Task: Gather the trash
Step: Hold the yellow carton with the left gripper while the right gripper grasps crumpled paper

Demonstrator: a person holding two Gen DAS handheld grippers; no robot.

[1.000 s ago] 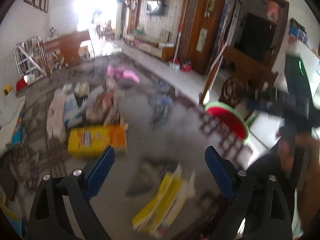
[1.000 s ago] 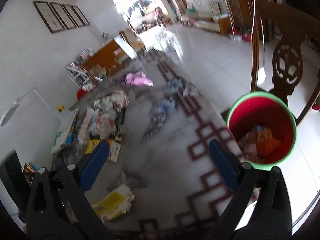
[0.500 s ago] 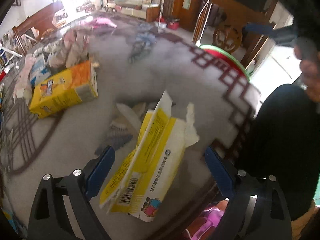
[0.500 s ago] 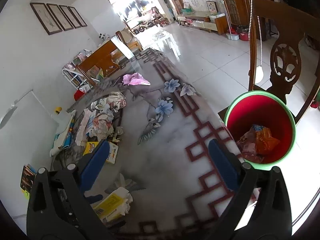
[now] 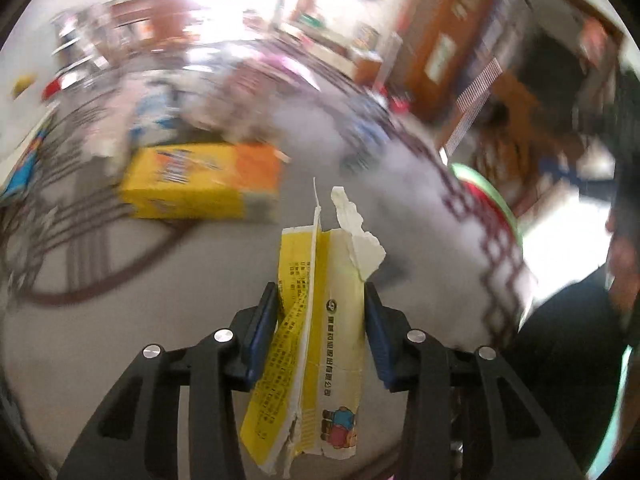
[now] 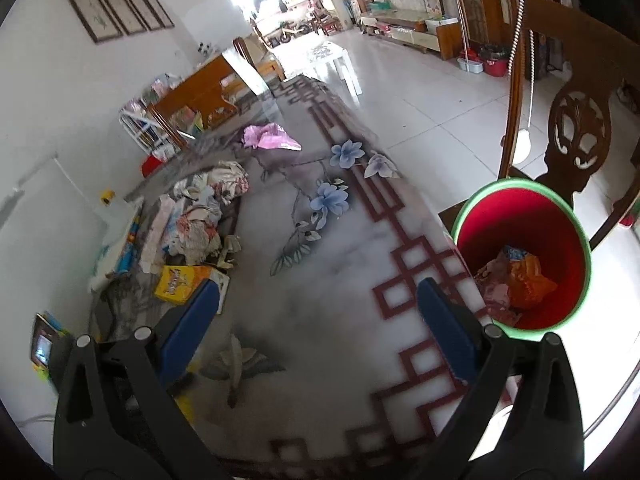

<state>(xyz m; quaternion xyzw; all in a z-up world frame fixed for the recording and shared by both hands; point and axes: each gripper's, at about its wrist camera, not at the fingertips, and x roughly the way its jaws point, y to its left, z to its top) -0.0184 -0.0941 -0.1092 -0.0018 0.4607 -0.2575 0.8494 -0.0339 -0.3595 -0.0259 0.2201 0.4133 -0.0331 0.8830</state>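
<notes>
Now L claw clamped on 1 torn yellow carton — R claw apart, empty; 1 red bin.

Two grippers are showing, the left gripper and the right gripper. One torn yellow carton is sitting between the left one's blue pads. One yellow-and-orange box is lying toward the left edge of the table. One pink wrapper is lying toward the far end. One heap of crumpled paper is piling along the left edge; its separate pieces are too tangled to count. One red bin with a green rim is standing just off the right edge, holding perhaps two or three crumpled wrappers. One carved chair is standing behind it.
</notes>
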